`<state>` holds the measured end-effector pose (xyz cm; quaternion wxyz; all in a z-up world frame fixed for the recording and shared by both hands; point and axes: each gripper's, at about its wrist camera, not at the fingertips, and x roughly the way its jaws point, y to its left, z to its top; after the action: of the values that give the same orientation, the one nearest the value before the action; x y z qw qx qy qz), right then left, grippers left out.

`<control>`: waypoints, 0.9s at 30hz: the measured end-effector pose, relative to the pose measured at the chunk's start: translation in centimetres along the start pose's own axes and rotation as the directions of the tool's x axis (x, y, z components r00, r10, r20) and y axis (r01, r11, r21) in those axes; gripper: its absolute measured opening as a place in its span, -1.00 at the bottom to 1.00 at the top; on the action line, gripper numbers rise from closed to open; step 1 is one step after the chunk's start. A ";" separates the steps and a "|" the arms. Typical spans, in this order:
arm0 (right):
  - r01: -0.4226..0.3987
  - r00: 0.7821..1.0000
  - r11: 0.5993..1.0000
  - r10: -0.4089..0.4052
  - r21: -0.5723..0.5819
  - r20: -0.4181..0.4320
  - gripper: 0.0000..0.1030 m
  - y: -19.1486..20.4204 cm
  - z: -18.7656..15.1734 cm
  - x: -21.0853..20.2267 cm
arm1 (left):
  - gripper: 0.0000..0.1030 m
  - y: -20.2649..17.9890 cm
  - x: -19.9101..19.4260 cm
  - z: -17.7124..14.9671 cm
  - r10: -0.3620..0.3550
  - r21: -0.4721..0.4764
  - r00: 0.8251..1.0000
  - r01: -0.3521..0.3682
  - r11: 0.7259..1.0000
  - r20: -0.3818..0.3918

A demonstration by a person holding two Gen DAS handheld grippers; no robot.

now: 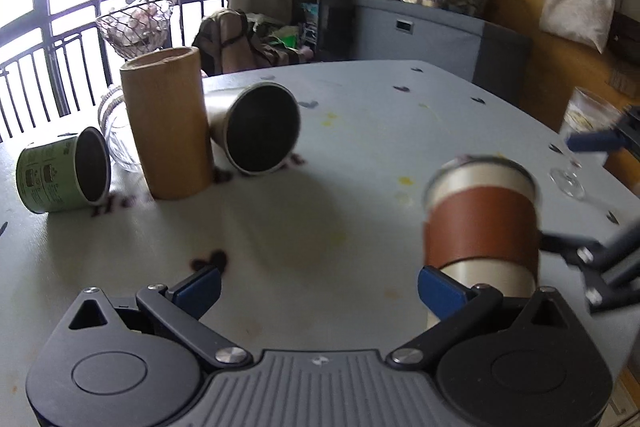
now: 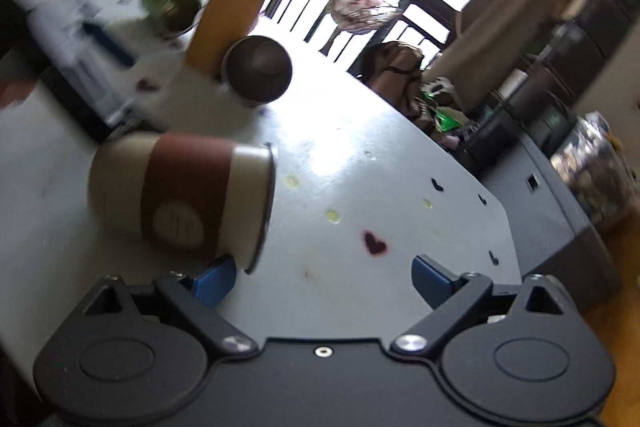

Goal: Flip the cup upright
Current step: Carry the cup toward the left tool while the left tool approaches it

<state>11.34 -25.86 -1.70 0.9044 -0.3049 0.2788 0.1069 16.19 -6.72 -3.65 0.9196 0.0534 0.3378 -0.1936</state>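
Note:
A beige cup with a brown sleeve [image 1: 482, 223] stands upright on the table, just behind my left gripper's right finger. My left gripper [image 1: 318, 285] is open and empty. In the tilted, blurred right wrist view the same cup [image 2: 188, 195] sits by the left finger of my right gripper [image 2: 324, 281], which is open and holds nothing. The right gripper's fingers [image 1: 592, 141] show at the right edge of the left wrist view, beside the cup. A steel cup [image 1: 256, 129] lies on its side, mouth toward me.
A tall bamboo cylinder [image 1: 168, 123] stands upright at left, with a green tin [image 1: 60, 177] on its side and a glass jar [image 1: 114, 131] behind it. A wine glass [image 1: 568, 179] stands near the table's right edge. The grey table [image 1: 320, 207] has heart marks.

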 end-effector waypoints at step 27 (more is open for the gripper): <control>-0.416 0.892 0.521 0.393 0.746 0.223 0.84 -1.7 -6.6 -1.2 | 0.65 -2.9 6.8 8.9 -0.362 -0.364 0.878 0.241 0.900 -0.313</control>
<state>8.11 -31.27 -4.47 0.8988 0.1901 0.3481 0.1868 25.09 -13.56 -1.11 0.7928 -0.1116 0.5368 -0.2660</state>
